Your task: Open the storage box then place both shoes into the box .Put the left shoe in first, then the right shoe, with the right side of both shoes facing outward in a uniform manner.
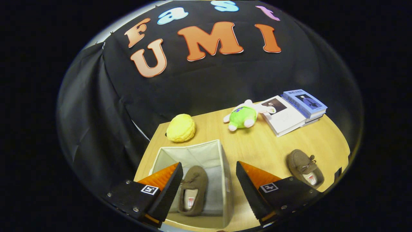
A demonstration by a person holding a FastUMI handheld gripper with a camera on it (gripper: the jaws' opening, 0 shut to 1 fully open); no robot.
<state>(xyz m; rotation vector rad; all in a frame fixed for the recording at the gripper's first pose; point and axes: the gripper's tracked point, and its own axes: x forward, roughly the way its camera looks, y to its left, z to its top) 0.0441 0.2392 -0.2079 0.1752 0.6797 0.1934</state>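
Note:
An open beige fabric storage box [193, 150] stands on the wooden table, right below my fingers. One brown slipper [193, 190] lies inside it on the grey floor, toe pointing away from me. The second brown slipper [305, 168] rests on the table to the right of the box, beyond my right finger. My gripper [209, 172] hovers above the box, open, with nothing between its fingers.
Behind the box lie a yellow plush ball [181, 128], a green and white plush toy [243, 115], and a stack of books [294, 111] at the far right. The wooden table [257, 145] ends at the black cloth wall.

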